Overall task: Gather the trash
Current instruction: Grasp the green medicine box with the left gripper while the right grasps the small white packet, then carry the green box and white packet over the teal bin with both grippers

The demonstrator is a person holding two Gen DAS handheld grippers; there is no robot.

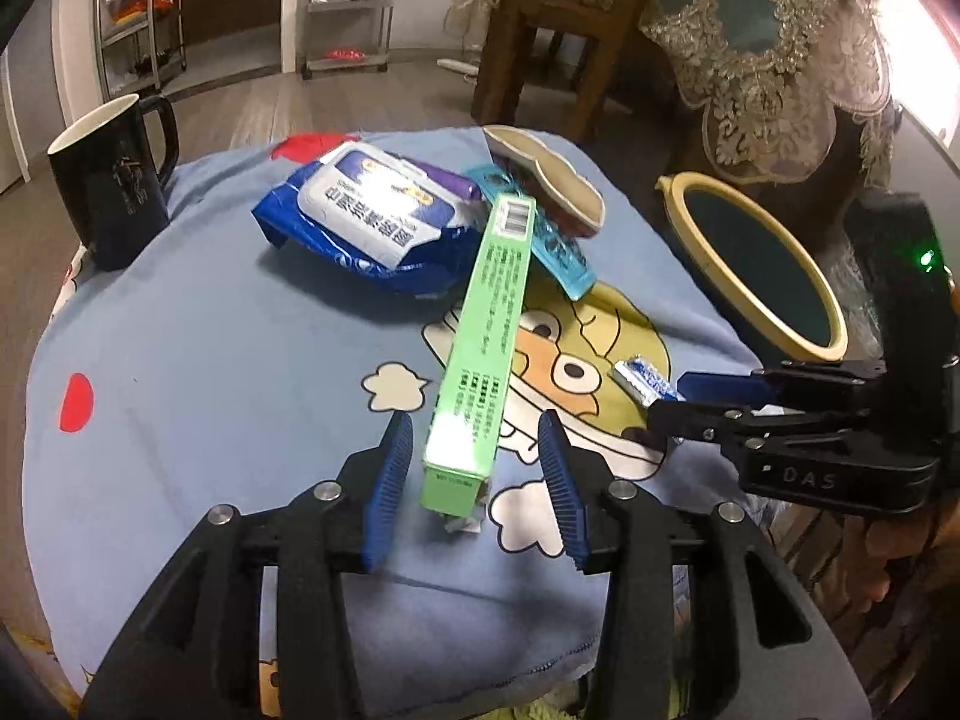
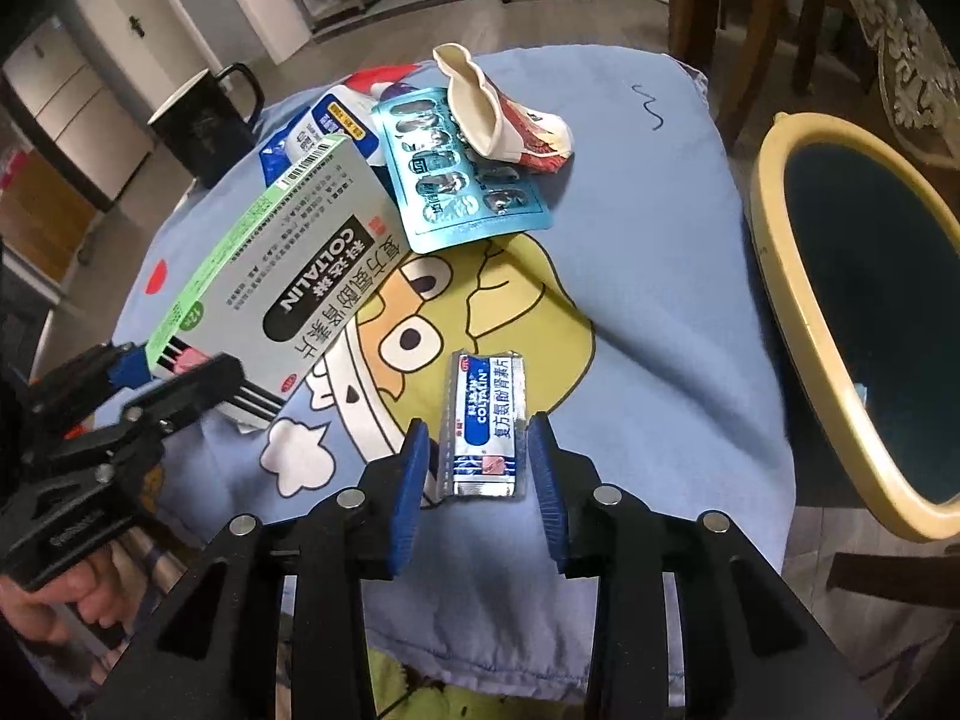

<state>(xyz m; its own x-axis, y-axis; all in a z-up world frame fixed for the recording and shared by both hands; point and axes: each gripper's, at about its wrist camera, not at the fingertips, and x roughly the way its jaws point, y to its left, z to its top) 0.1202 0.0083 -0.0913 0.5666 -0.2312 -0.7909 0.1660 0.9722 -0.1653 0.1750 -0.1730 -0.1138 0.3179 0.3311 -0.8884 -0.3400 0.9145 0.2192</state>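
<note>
A green and white Coltalin medicine box (image 1: pixel 480 348) (image 2: pixel 270 264) lies on the blue cartoon cloth. My left gripper (image 1: pixel 477 456) is open, its pads on either side of the box's near end, apart from it. A small silver-blue Coltalin sachet (image 2: pixel 486 426) (image 1: pixel 645 381) lies flat between the open pads of my right gripper (image 2: pixel 480 462). Farther back lie a teal blister pack (image 2: pixel 462 174) (image 1: pixel 540 228), a crushed paper cup (image 2: pixel 498 114) (image 1: pixel 552 180) and a blue wipes pack (image 1: pixel 366 216) (image 2: pixel 318 132).
A bin with a yellow rim (image 1: pixel 756 264) (image 2: pixel 840 324) stands just off the table's right edge. A black mug (image 1: pixel 114 180) (image 2: pixel 204 126) stands at the far left corner. A wooden chair (image 1: pixel 558 30) and a lace-covered table (image 1: pixel 780 48) are behind.
</note>
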